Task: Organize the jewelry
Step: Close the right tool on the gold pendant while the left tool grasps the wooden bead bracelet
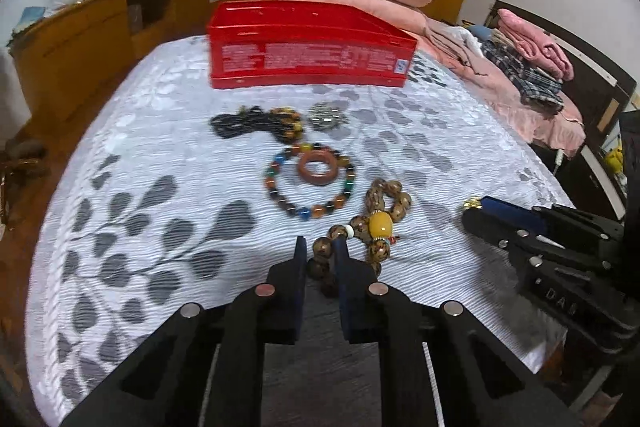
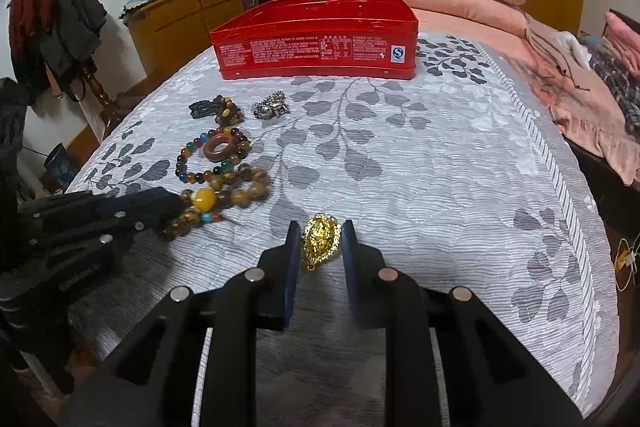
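**Both grippers closed on jewelry, bedspread**

The left gripper (image 1: 321,247) sat pinched narrow on a brown mottled-bead bracelet with a yellow amber bead (image 1: 362,227), low on the grey leaf-print bedspread (image 1: 160,155). The right gripper (image 2: 321,241) clamped a gold filigree ornament (image 2: 321,241). An open red metal tin (image 1: 308,43) stood beyond the remaining pieces.

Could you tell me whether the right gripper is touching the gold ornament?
Touching: the right wrist view shows the right gripper with both pads pressed against the sides of the gold ornament.
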The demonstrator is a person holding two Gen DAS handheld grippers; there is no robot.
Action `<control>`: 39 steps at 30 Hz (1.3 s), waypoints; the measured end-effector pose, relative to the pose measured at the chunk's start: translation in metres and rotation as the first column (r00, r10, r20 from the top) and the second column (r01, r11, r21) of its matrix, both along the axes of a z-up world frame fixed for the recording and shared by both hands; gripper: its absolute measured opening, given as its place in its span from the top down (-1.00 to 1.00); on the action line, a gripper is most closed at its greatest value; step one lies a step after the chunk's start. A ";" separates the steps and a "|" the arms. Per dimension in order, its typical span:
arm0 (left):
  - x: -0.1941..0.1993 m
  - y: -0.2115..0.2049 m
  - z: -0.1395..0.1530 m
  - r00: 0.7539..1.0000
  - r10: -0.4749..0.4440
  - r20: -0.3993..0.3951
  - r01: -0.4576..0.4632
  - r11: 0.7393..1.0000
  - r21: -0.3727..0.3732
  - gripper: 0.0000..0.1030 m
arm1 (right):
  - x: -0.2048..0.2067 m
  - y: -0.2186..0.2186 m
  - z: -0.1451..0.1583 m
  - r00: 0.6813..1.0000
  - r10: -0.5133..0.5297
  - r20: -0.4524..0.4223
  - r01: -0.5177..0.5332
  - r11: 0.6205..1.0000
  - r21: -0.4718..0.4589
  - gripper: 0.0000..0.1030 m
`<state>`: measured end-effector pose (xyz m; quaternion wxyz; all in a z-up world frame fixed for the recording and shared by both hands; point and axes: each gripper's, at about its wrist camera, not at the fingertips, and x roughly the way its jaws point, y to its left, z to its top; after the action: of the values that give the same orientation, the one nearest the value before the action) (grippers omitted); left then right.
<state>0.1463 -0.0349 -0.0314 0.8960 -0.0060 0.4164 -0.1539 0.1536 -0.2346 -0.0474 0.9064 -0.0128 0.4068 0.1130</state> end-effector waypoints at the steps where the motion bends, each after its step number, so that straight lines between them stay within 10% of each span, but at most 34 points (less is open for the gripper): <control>1: -0.001 0.005 0.000 1.000 0.014 -0.002 -0.014 1.000 -0.007 0.73 | 0.000 0.000 0.000 1.000 0.000 0.000 0.000 1.000 0.000 0.62; 10: 0.002 -0.003 -0.005 1.000 -0.001 0.017 0.000 1.000 0.024 0.48 | 0.004 0.006 -0.005 1.000 0.012 -0.023 -0.012 1.000 0.004 0.62; 17: 0.002 0.005 -0.003 1.000 0.019 0.022 -0.019 1.000 -0.006 0.78 | 0.006 0.006 -0.007 1.000 0.007 -0.026 -0.007 1.000 0.004 0.62; 39: -0.012 0.025 0.055 0.985 0.045 0.166 -0.023 0.991 -0.135 0.78 | 0.003 0.010 0.029 0.999 0.012 0.048 -0.013 1.000 0.010 0.62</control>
<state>0.1343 -0.0100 0.0233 0.9281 -0.0599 0.3279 -0.1659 0.1567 -0.2244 -0.0188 0.9152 -0.0134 0.3843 0.1204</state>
